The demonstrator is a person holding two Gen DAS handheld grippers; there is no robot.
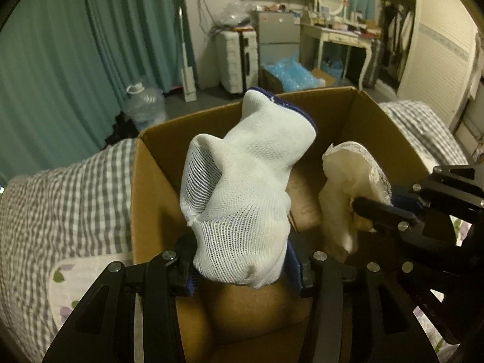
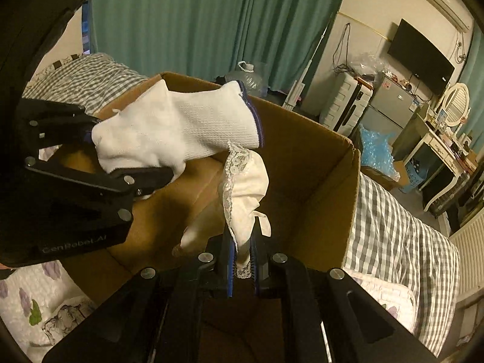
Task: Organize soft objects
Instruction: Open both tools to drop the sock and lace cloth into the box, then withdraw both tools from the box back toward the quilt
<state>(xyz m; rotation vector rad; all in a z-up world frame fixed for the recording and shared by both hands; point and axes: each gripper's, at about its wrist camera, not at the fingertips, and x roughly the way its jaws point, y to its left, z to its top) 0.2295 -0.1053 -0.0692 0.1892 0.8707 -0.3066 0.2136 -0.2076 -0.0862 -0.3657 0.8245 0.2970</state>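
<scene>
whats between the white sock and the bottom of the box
Nothing but air. In the left wrist view the white sock hangs from the left gripper over the cardboard box, its brown floor showing below.

From my seat the only lettering I can make out is "GenRobot.AI", printed in pale grey on the black body of the left gripper [image 2: 124,154] in the right wrist view (dim and partly blurred). Stickers on the far fridge [image 2: 390,103] are too small to read.

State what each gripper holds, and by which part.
Left gripper: white knit glove, gripped at its finger end. Right gripper: cream lace-trimmed cloth, pinched at its lower end.
</scene>
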